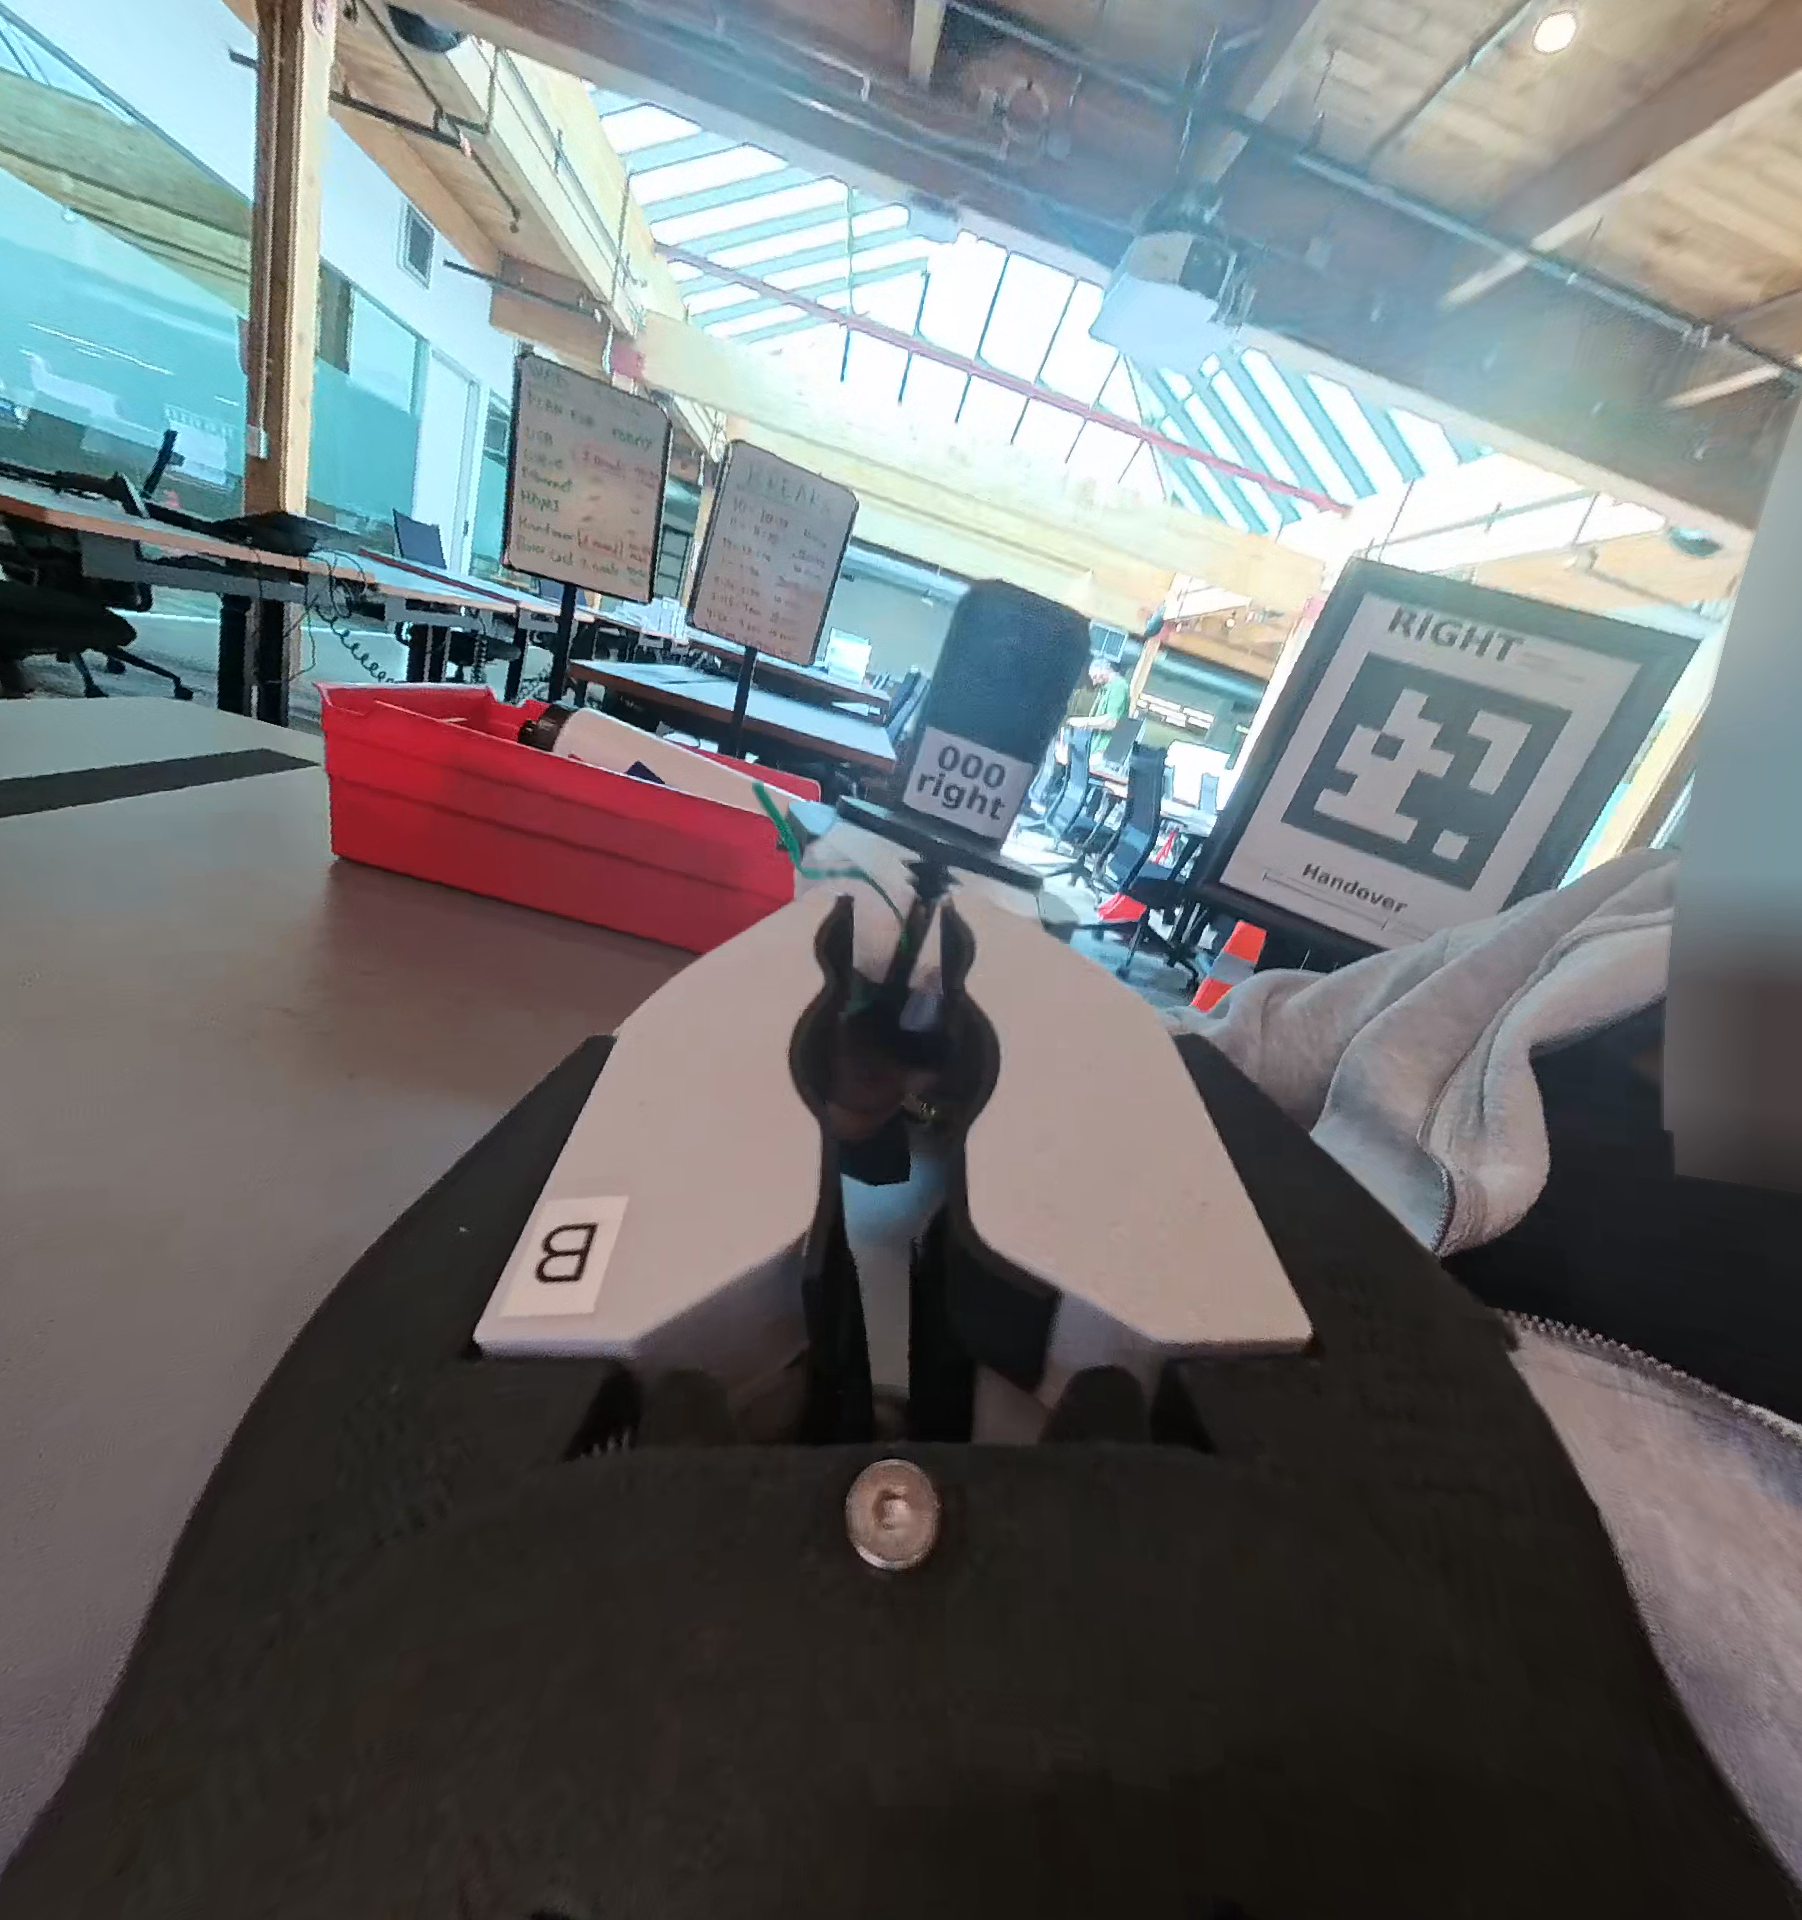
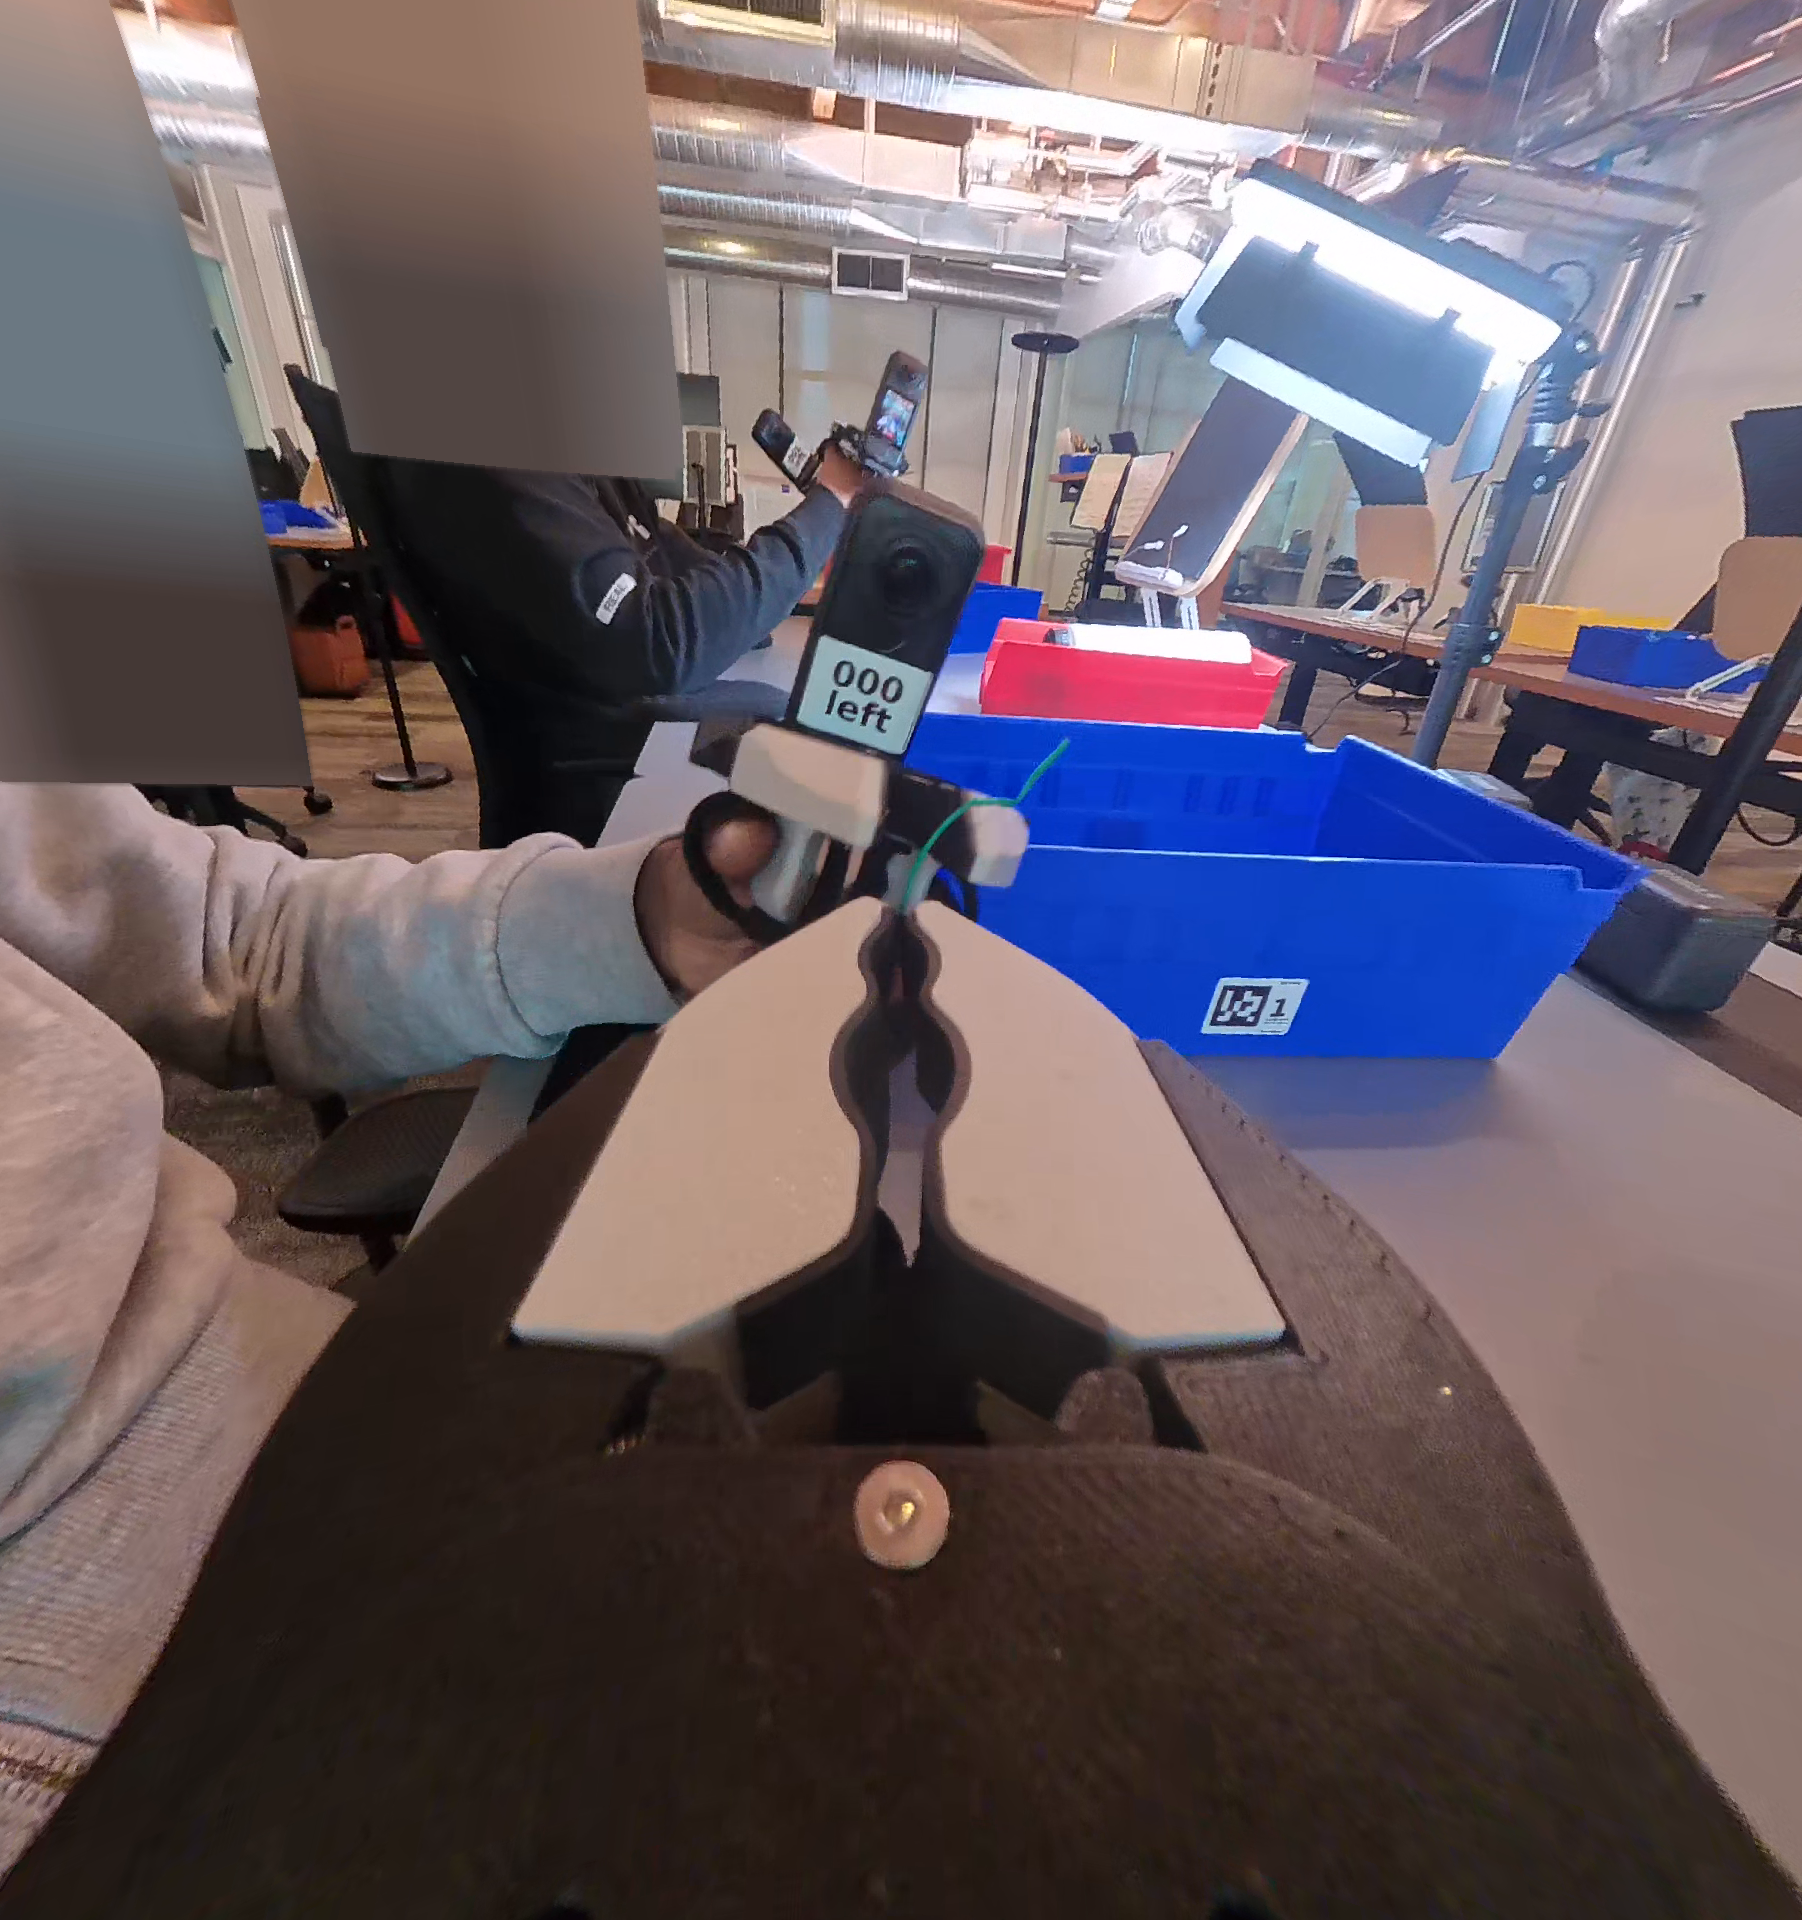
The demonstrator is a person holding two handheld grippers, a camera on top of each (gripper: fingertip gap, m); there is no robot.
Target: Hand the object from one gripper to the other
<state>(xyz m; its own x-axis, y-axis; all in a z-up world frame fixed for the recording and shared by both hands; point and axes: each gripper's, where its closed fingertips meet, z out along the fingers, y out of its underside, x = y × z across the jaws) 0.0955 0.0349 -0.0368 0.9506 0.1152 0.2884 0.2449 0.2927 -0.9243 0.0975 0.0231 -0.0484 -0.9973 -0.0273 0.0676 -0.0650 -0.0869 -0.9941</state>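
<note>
Here the object is a thin green wire [image 2: 980, 821], bent and springy, with one end curving up and away to the right. The right gripper [image 2: 905, 920] has its grey fingers [image 2: 751, 1143] drawn together at the tips, pinching the wire's lower end. In the left wrist view the left gripper [image 1: 902, 930] is likewise nearly closed, with a narrow slot between its fingers [image 1: 710, 1132]; the wire [image 1: 881, 894] runs into that slot, but whether these jaws truly clamp it I cannot tell. The two grippers meet tip to tip above the grey table [image 2: 1551, 1195], each seen from the other's camera. A hand [image 2: 715, 904] in a grey sleeve [image 2: 357, 956] grasps the left gripper's handle. Just beyond the tips sits a blue bin [image 2: 1292, 914], with a red bin [image 2: 1125, 675] farther back. From the left view, another red bin [image 1: 523, 821] rests on the table, holding a white bottle [image 1: 616, 743], and a framed marker board [image 1: 1437, 769] stands to the right.
</note>
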